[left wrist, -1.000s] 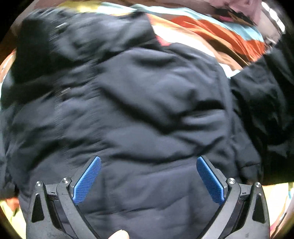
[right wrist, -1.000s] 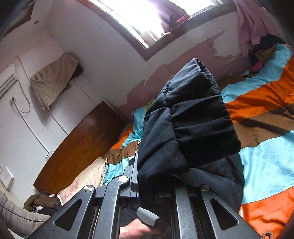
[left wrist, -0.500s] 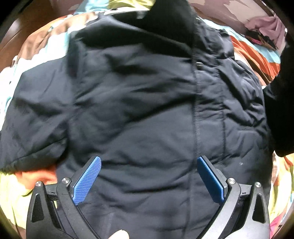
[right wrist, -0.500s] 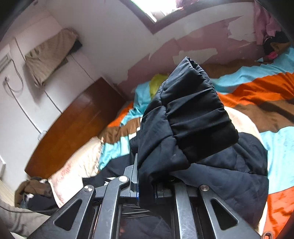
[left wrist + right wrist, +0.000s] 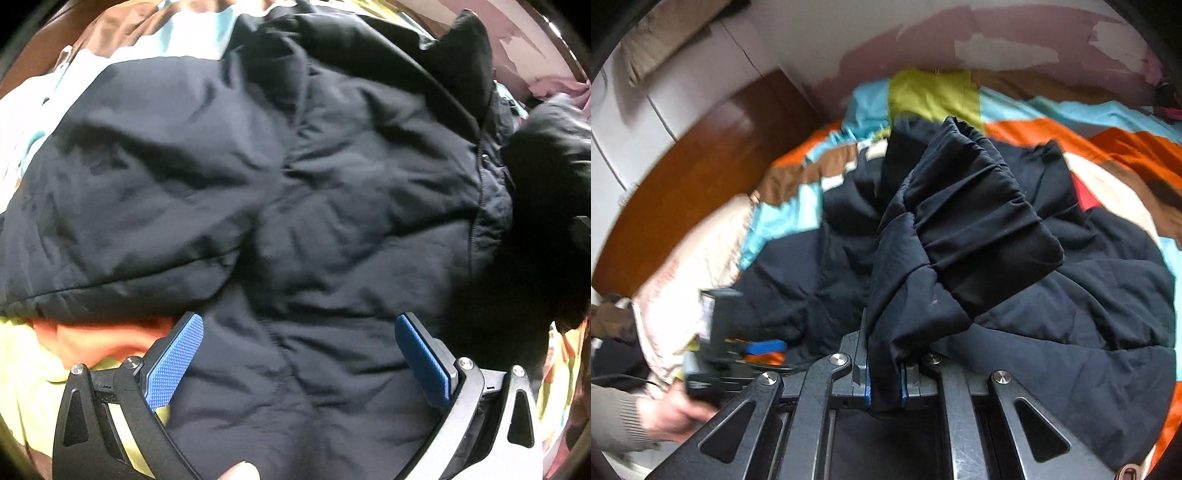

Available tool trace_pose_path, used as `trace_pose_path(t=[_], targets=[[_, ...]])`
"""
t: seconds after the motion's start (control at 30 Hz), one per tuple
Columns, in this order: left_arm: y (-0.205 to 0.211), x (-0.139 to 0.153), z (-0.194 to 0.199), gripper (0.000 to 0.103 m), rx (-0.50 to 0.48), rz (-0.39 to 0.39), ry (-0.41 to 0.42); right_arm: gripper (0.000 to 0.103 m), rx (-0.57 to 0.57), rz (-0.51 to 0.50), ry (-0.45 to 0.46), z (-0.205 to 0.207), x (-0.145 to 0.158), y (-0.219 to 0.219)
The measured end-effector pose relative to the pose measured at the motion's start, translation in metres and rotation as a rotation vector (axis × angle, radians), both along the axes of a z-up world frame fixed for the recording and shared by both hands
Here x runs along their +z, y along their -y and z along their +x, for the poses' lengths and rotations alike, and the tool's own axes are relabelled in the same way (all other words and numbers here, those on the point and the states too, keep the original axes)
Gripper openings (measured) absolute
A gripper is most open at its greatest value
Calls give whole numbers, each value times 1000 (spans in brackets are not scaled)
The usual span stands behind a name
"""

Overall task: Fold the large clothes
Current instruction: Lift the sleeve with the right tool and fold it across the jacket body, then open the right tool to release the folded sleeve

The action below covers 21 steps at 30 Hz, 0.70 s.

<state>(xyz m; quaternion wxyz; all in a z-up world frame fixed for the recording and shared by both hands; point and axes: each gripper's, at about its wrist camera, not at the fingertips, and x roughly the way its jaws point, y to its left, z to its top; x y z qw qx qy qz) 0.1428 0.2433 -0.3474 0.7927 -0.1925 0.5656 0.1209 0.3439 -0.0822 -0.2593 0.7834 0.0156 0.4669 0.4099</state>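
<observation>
A large black padded jacket [image 5: 295, 192] lies spread on a striped bedspread. My left gripper [image 5: 299, 354] is open, its blue pads [image 5: 173, 362] wide apart just above the jacket's lower body, holding nothing. My right gripper [image 5: 884, 384] is shut on the jacket's sleeve cuff [image 5: 964, 229], which stands bunched up above the jaws, over the rest of the jacket [image 5: 1071, 302]. The left gripper also shows in the right wrist view [image 5: 720, 343], low at the left.
The bedspread [image 5: 1071, 129] has orange, blue, brown and green stripes. A wooden headboard [image 5: 694, 177] and a cream pillow [image 5: 687, 269] lie left. A peeling pink wall [image 5: 997, 44] runs behind the bed. Pink cloth [image 5: 554, 86] lies at the far right.
The right gripper has swung down with the sleeve cuff, from facing the window and wall to hanging over the jacket. The left gripper has shifted left across the jacket, still open.
</observation>
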Motion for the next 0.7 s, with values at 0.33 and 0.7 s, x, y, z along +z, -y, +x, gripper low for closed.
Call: trace_pose_path(t=[0.33,0.7], targets=[[-48,4,-40,102,23,-12,-8,52,113,-105,-89,-25,-47,-25],[-60,16,-73,102,-32,-173,60,61,84,-56,-126,-51,-18,75]])
